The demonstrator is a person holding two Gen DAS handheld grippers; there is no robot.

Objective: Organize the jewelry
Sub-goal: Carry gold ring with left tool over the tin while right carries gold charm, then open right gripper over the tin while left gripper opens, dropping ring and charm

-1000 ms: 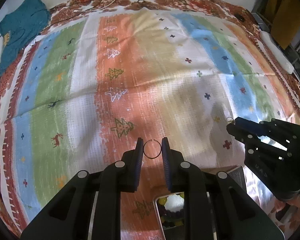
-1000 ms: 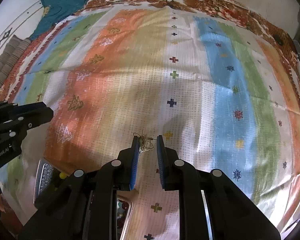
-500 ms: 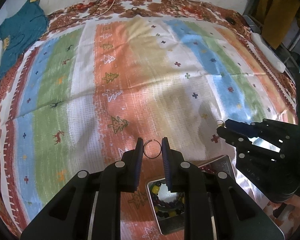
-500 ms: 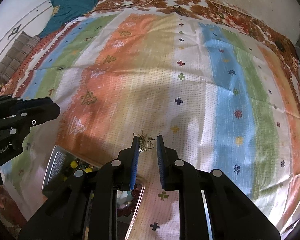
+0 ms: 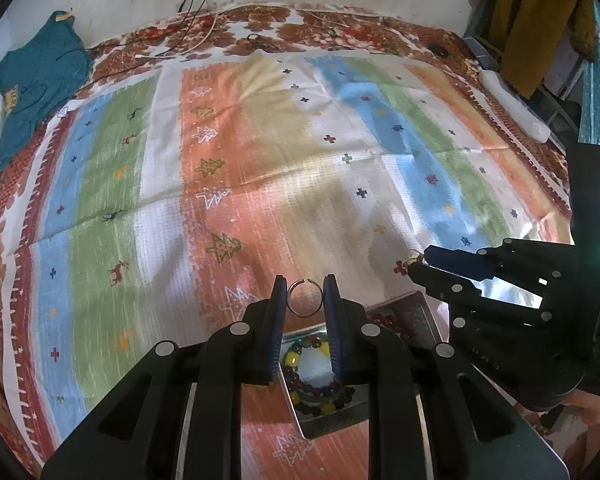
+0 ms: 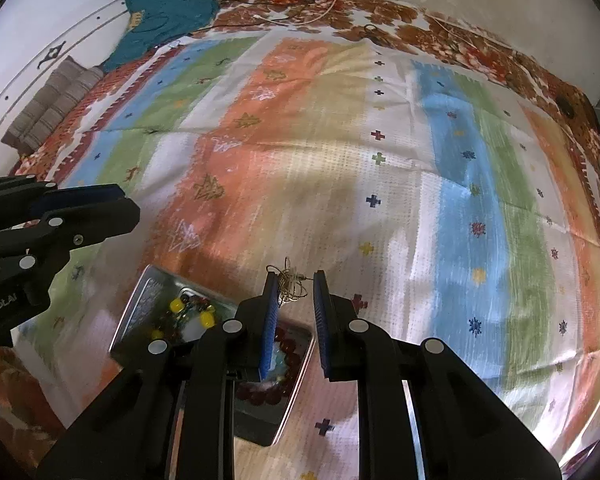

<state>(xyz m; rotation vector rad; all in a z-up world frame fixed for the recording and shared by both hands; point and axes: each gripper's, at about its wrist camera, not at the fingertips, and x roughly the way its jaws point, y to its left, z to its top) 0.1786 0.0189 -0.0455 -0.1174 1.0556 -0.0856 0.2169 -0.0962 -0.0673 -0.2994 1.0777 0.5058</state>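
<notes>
Left wrist: ring (image 5: 305, 297) gap up (upright).

Both wrist views look down, close; share tin (image 5: 416, 308) (image 6: 148, 284), bedspread (image 5: 260, 168) (image 6: 340, 168).

My left gripper (image 5: 305, 298) pinches a thin open metal ring (image 5: 305, 298) above a shiny metal tray (image 5: 418, 309) holding coloured bead bracelets (image 5: 315, 376).

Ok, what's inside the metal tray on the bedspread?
The metal tray holds beaded bracelets with yellow, dark red and green beads, plus a dark red strand in the neighbouring section. The left gripper and right gripper cover much of it.
</notes>
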